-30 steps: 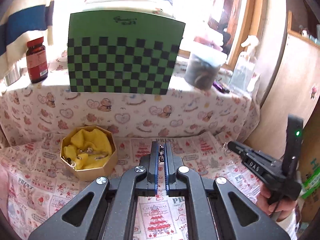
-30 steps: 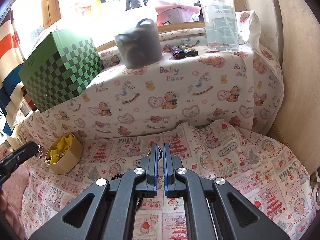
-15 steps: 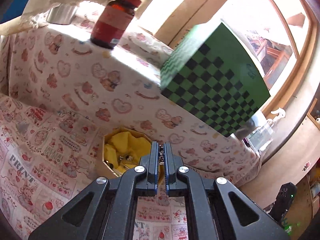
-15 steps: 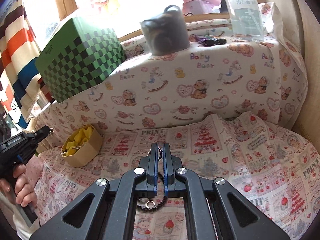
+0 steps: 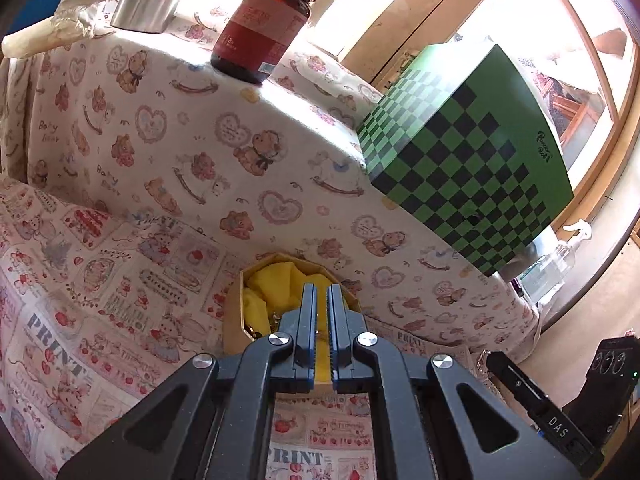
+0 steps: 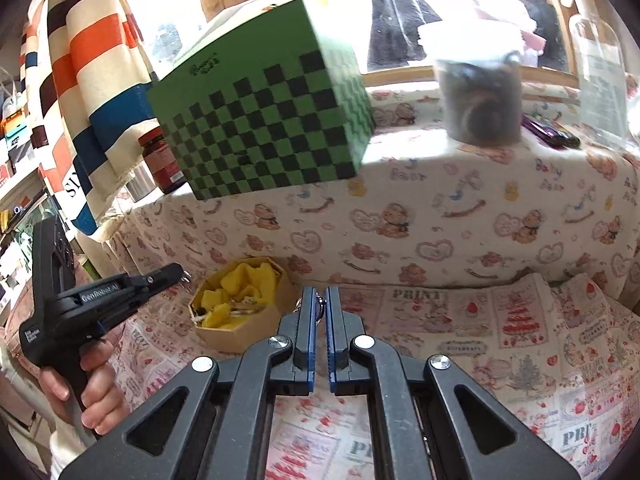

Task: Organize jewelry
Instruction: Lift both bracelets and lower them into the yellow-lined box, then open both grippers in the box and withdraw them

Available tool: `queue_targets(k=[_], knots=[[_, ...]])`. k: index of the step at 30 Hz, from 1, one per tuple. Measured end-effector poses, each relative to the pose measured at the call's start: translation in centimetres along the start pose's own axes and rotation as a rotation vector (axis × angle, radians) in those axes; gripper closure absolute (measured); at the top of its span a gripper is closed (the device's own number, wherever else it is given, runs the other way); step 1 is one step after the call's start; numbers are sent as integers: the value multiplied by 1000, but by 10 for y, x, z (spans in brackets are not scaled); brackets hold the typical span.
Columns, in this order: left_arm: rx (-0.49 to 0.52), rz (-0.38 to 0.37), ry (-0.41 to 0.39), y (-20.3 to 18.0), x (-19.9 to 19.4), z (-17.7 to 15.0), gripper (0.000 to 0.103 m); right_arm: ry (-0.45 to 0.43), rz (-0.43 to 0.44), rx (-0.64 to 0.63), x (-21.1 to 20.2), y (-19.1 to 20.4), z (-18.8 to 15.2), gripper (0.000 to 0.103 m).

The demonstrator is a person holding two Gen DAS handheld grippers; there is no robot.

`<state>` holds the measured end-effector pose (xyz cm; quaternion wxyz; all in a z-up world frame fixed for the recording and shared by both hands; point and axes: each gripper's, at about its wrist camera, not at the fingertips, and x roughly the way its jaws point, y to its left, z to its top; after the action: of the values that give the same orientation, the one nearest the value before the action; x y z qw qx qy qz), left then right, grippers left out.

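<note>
Right wrist view: my right gripper (image 6: 319,300) pinches a metal trinket (image 6: 320,307); left gripper (image 6: 182,271) pressed together at 9 o'clock. Jewelry box (image 6: 240,308), yellow-lined, on printed cloth (image 6: 500,340); checkered box (image 6: 264,120) on ledge at 11 o'clock.

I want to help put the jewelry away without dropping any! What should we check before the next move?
1. Left gripper shut on its small silver piece: ok.
2. Right gripper shut on its silver clasp: ok.
3. Gold box open, with the yellow cloth showing inside: ok.
4. Left gripper right above the box: cannot tell. Its own camera shows it lined up, but the right wrist view shows it off to the side.
5. The two grippers apart, not bumping: ok.
</note>
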<state>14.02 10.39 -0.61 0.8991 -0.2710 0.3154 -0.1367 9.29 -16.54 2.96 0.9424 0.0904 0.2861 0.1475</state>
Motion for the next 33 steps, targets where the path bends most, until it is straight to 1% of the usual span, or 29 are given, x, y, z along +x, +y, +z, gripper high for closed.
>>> queue_targets(k=[2, 5, 11, 14, 17, 18, 19, 21, 22, 23, 25, 27, 28, 30, 33], knots=[[-5, 3, 7, 2, 2, -1, 99, -1, 19, -10, 11, 16, 7, 98], [3, 4, 15, 2, 4, -3, 99, 21, 52, -8, 29, 37, 15, 98], [0, 7, 4, 1, 0, -3, 99, 60, 58, -39, 68, 69, 24, 98], [-1, 37, -18, 2, -6, -1, 99, 68, 56, -52, 79, 76, 24, 98], [11, 81, -43, 2, -13, 2, 99, 97, 89, -50, 88, 78, 23, 98], [15, 97, -56, 1, -16, 3, 99, 103, 87, -51, 90, 78, 22, 98], [21, 115, -71, 1, -20, 4, 99, 103, 77, -55, 90, 79, 21, 98], [48, 162, -106, -3, -27, 4, 96, 100, 57, -68, 89, 79, 19, 97], [59, 182, -119, -5, -31, 5, 95, 102, 49, -70, 88, 78, 19, 94], [67, 192, -129, -7, -35, 5, 94, 104, 39, -68, 86, 77, 19, 88], [82, 194, -147, -12, -42, 5, 92, 105, 16, -60, 81, 70, 18, 82], [118, 208, -167, -22, -48, 4, 90, 84, -30, -76, 71, 65, 17, 82], [139, 218, -179, -28, -51, 2, 89, 70, -65, -100, 66, 64, 16, 82], [179, 228, -195, -39, -55, -1, 85, 42, -105, -138, 53, 60, 13, 81], [212, 209, -178, -50, -59, -5, 80, 34, -140, -147, 35, 50, 8, 77]])
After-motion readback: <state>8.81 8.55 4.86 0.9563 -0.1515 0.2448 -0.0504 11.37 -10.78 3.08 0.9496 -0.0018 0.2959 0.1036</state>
